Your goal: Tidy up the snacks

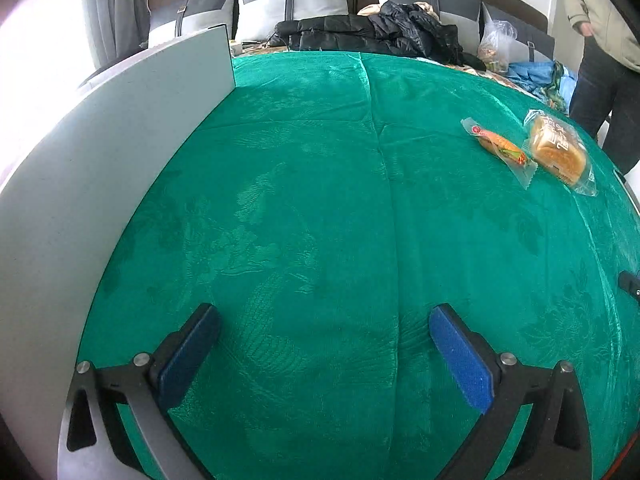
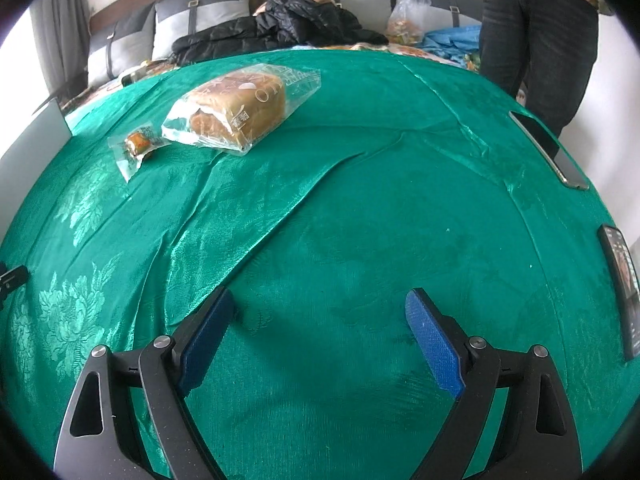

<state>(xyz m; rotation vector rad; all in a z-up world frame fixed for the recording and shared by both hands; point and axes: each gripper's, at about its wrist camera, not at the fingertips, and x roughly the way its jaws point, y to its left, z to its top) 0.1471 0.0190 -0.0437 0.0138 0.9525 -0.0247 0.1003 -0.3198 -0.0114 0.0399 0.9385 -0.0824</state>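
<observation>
I am looking down over a wide stretch of green patterned cloth (image 1: 320,200) that is lying bare between both tools, giving me plenty of open room in the middle. On my left a grey board (image 1: 100,160) is standing along the cloth's edge, and in the right wrist view two phones (image 2: 552,148) are lying near the cloth's right edge. The cloth is covering a bed; grey pillows (image 1: 292,4), a black jacket (image 1: 360,32) and a plastic bag (image 1: 496,44) are sitting at the head, and a person (image 2: 536,32) is standing beside the bed on the right. The bagged bread loaf (image 2: 240,108) is resting on the cloth well ahead of me, with a small wrapped snack (image 2: 138,144) just beside it. The left gripper (image 1: 324,316) is standing wide apart with nothing between its blue pads (image 1: 460,360); the right gripper (image 2: 320,300) is likewise spread wide and empty, hovering over bare cloth.
</observation>
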